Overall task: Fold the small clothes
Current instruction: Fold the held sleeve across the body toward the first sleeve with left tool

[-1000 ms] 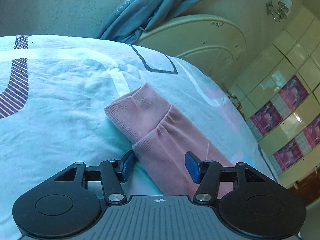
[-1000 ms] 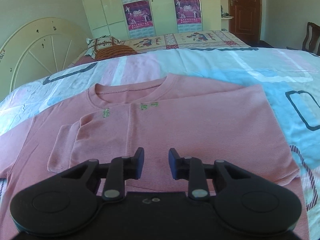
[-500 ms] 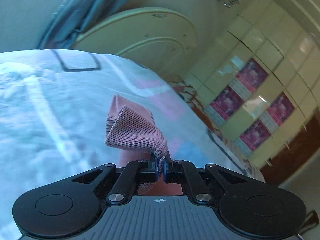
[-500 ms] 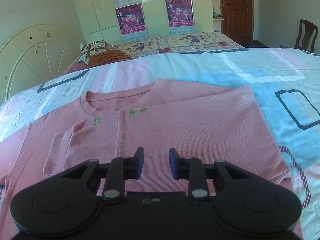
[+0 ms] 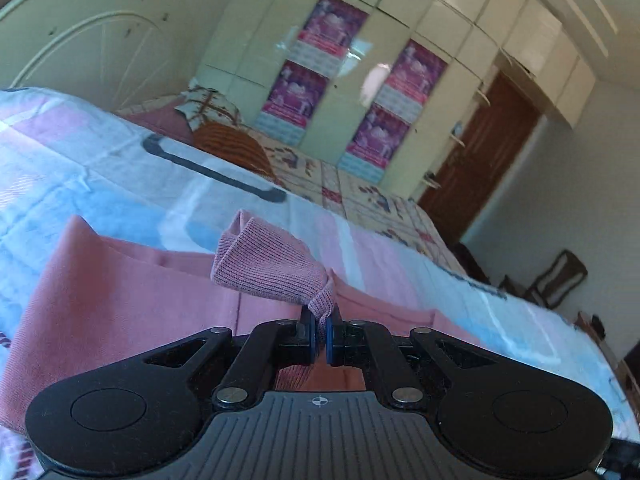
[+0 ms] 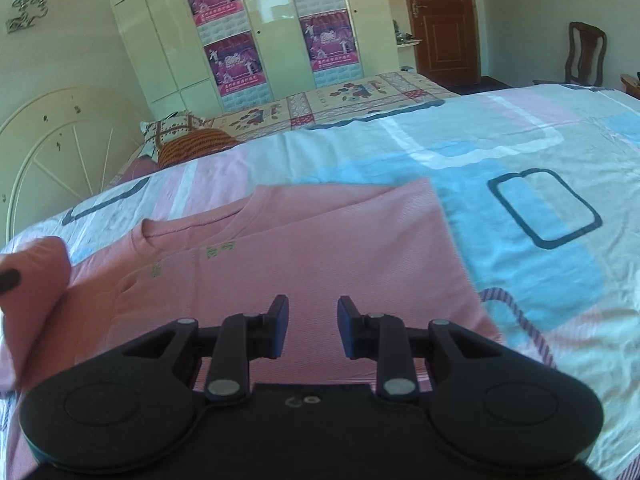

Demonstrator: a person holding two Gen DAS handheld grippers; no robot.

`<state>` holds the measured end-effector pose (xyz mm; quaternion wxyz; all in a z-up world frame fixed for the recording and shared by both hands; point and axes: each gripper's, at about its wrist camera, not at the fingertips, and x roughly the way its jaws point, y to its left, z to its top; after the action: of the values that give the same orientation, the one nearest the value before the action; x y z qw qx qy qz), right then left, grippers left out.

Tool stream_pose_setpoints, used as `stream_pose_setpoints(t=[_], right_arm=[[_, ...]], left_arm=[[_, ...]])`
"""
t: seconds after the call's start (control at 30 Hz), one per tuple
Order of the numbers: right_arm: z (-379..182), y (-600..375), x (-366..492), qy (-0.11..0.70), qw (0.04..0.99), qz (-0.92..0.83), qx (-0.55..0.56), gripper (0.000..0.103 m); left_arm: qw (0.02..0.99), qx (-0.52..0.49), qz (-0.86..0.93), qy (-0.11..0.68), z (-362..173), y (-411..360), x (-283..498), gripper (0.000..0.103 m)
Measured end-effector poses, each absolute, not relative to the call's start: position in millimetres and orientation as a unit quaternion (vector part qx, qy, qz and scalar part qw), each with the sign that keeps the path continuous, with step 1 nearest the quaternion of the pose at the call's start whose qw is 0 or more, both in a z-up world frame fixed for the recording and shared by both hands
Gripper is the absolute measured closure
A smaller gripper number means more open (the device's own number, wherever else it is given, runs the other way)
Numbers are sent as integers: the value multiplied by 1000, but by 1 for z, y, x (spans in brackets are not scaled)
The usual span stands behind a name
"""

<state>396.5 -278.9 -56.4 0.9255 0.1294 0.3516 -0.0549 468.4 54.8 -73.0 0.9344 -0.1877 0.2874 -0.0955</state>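
A small pink long-sleeved shirt [image 6: 320, 256] lies flat on the bed, neckline away from me. My left gripper [image 5: 321, 330] is shut on the ribbed cuff of its sleeve [image 5: 268, 270] and holds it lifted above the shirt body [image 5: 120, 296]. The lifted sleeve also shows at the left edge of the right wrist view [image 6: 32, 284]. My right gripper [image 6: 312, 328] is open and empty, hovering over the lower middle of the shirt. The shirt's right side is folded in, with a straight edge.
The bed has a patterned sheet [image 6: 520, 184] in pink, blue and white. A cream headboard [image 6: 52, 140] and a pillow [image 6: 188, 140] lie beyond. Wardrobes with posters [image 6: 260, 32], a brown door [image 6: 440, 20] and a chair [image 6: 586, 54] stand at the room's far side.
My left gripper closed on the sleeve cuff, lifted it and swung it over toward the shirt body. My right gripper stayed open and drifted slightly over the shirt.
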Motion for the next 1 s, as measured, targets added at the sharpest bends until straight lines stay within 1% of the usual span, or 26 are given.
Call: stream_pose_setpoints(t=[0.13, 0.23, 0.37, 0.43, 0.47, 0.5, 0.53, 0.57, 0.6, 0.67, 0.8, 0.9, 0.97, 1.0], right_arm=[[-55, -299, 389, 347, 925, -64, 143, 76], [-56, -313, 384, 348, 923, -70, 151, 76], [-60, -325, 381, 357, 918, -67, 161, 76], [-61, -327, 382, 361, 916, -62, 166, 73], [-61, -327, 382, 363, 915, -58, 168, 70], [-62, -325, 384, 365, 914, -54, 169, 68], [-62, -324, 385, 367, 913, -51, 169, 66], [-62, -321, 386, 368, 913, -46, 169, 62], [-62, -318, 388, 369, 913, -41, 168, 58], [-62, -311, 391, 370, 914, -28, 164, 54], [-67, -291, 404, 380, 909, 12, 170, 56], [-73, -276, 414, 391, 902, 37, 179, 58], [-80, -268, 422, 400, 896, 52, 188, 58], [-83, -264, 426, 405, 892, 56, 192, 59]], left_arm=[[932, -128, -121, 318, -73, -6, 463, 99], [927, -106, -137, 333, -77, -40, 460, 99], [915, -53, -155, 368, -93, -82, 457, 99], [905, -30, -162, 392, -103, -97, 458, 98], [908, -17, -163, 386, -105, -101, 456, 95], [910, -13, -170, 379, -104, -102, 451, 85], [903, -33, -194, 382, -101, -100, 448, 50], [897, -62, -221, 379, -97, -96, 444, 35], [898, -75, -232, 365, -92, -93, 436, 25], [913, -54, -214, 342, -81, -86, 419, 25], [928, -84, -156, 328, -68, -31, 389, 25], [945, -58, -90, 310, -64, 30, 361, 25], [947, -30, -48, 318, -69, 67, 342, 28], [945, -22, -29, 326, -73, 84, 335, 33]])
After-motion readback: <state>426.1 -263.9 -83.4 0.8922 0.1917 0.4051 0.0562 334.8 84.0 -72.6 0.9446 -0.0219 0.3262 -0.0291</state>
